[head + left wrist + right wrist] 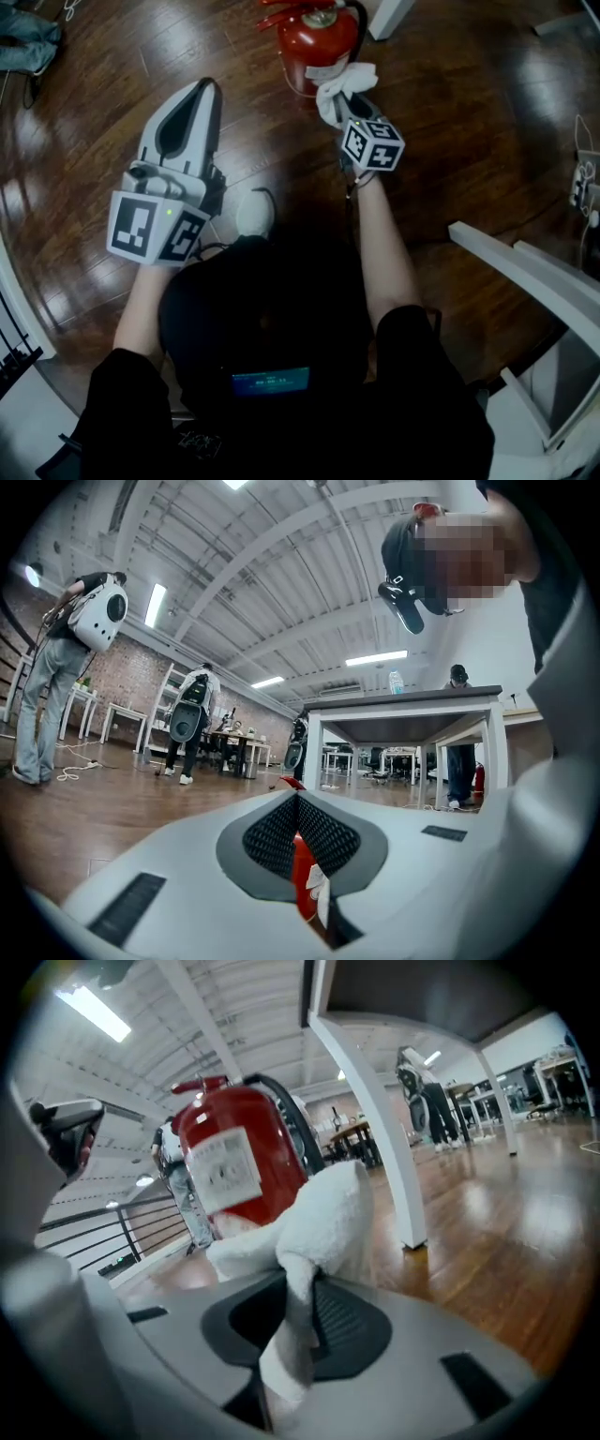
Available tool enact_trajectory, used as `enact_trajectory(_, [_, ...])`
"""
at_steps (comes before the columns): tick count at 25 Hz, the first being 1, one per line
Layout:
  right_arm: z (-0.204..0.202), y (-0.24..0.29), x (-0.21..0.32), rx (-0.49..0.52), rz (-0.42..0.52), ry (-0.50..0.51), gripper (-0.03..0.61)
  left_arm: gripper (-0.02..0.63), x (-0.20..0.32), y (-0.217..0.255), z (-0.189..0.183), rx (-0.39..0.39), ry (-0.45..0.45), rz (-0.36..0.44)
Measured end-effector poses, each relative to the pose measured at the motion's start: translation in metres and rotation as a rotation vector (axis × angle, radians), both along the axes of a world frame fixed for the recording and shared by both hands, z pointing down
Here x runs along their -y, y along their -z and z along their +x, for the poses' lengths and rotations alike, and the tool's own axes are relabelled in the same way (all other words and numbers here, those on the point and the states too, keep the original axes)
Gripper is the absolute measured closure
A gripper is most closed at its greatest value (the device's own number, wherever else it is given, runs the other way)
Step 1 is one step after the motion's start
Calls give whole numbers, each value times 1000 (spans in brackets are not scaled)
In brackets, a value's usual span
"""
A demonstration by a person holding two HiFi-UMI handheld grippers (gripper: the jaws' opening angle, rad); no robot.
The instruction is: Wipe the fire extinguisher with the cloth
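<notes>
Right gripper (356,111) is clamping the white cloth (345,84) tight between its jaws. The cloth is bunching up right by the near side of the red fire extinguisher (317,42), which is standing on the wood floor (469,141) at the far end. Left gripper (204,91) is hovering off to the left, jaws together with nothing in them.
</notes>
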State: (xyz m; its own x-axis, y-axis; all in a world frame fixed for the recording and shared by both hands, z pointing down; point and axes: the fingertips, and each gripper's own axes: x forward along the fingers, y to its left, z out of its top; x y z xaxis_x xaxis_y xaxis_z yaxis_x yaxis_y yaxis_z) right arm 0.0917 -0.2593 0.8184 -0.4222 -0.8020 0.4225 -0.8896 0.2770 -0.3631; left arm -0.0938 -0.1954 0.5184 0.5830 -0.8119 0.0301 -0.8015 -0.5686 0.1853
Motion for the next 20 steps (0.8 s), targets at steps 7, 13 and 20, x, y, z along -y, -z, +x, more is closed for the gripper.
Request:
enact_trajectory(7, [2,-29,-5,-59,-88,8,500,614,-1,-1,3,5,-11,1])
enact_trajectory(13, [10,5,-17,-39,-1,-12,500,614,8,-2,-1,15,11,12])
enact_trajectory(20, [12,191,-59,-67,417,-55,500,614,22,10,18,59,-33,57])
